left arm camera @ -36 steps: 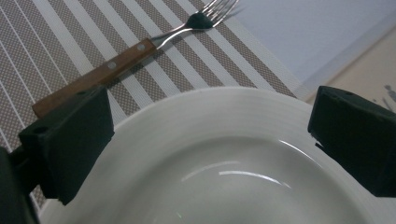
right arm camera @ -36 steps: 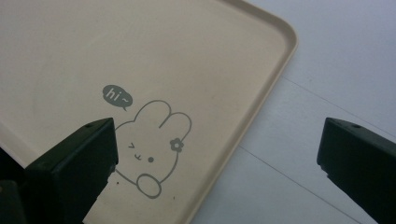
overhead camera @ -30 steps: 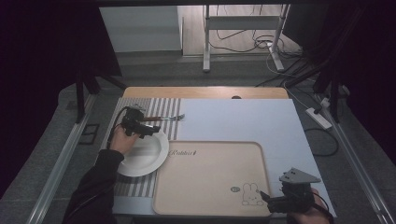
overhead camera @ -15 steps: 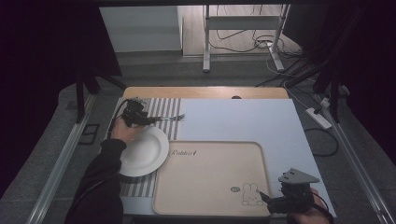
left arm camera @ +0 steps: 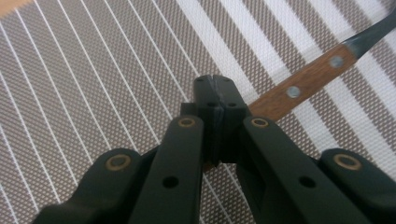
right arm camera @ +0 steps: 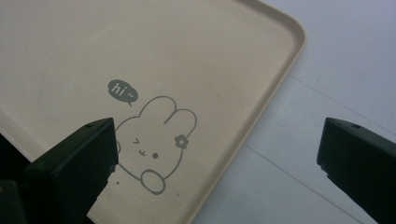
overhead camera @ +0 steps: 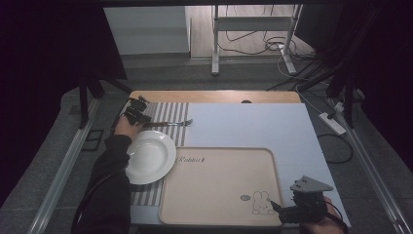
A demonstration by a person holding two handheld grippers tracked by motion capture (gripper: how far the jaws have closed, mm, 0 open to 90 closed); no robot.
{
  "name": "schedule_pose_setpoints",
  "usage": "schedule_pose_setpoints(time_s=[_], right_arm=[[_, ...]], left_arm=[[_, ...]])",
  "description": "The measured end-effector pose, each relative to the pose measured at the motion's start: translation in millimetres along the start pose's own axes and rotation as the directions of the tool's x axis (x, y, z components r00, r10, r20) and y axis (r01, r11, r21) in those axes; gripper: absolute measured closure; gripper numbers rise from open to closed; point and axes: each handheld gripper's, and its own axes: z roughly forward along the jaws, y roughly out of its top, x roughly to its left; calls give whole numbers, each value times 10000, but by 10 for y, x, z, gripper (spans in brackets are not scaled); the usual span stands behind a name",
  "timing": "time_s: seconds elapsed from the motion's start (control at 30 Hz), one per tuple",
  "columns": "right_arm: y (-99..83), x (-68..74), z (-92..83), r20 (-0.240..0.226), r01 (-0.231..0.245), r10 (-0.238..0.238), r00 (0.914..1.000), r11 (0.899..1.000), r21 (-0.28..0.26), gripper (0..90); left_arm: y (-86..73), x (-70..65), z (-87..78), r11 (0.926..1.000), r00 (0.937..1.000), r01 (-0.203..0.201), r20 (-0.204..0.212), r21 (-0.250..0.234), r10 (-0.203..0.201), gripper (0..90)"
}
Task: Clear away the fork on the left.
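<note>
Left gripper (left arm camera: 215, 100): jaws pinch the fork (overhead camera: 168, 124) by its wooden handle, just beyond the plate (overhead camera: 148, 156).
Right gripper (right arm camera: 217, 163): spread, idle.
Advice: lift level, clear the plate rim.

Striped mat (overhead camera: 165, 109) sits at the table's (overhead camera: 253, 122) far left, with the fork (overhead camera: 170, 124) lying crosswise on it. Nearer the person, the plate (overhead camera: 148, 157) rests on that same mat. Right beside the plate lies the tray (overhead camera: 219, 185), flat on the table, taking the near middle. Beyond the table's far edge stands a metal frame (overhead camera: 253, 34) on the floor.
</note>
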Motion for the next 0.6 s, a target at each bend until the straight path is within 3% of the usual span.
schedule_pose_setpoints(time_s=[0.1, 0.23, 0.27, 0.4, 0.57, 0.6], right_arm=[[-2, 2, -3, -1, 18, -18, 10000, 10000, -4, 0], [-2, 5, -2, -3, 47, -47, 10000, 10000, 9, 0], [-2, 9, -2, 31, 98, -98, 9999, 9999, 21, 0], [1, 11, 4, 11, 119, -120, 9999, 9999, 45, 0], [2, 11, 8, 17, 108, -108, 9999, 9999, 52, 0], [2, 11, 8, 17, 108, -108, 9999, 9999, 52, 0]], left_arm=[[-17, -36, 3, 9993, 9997, -239, 63, 288, 237, 889], [-62, -92, -44, 9969, 9967, -529, 646, 578, 492, 889], [-91, -113, -63, 9959, 9940, -613, 950, 666, 548, 889], [-130, -133, -84, 9946, 9887, -695, 1380, 768, 584, 889], [-131, -118, -87, 9939, 9859, -753, 1555, 806, 621, 888], [-124, -123, -96, 9941, 9886, -855, 1296, 667, 763, 880]])
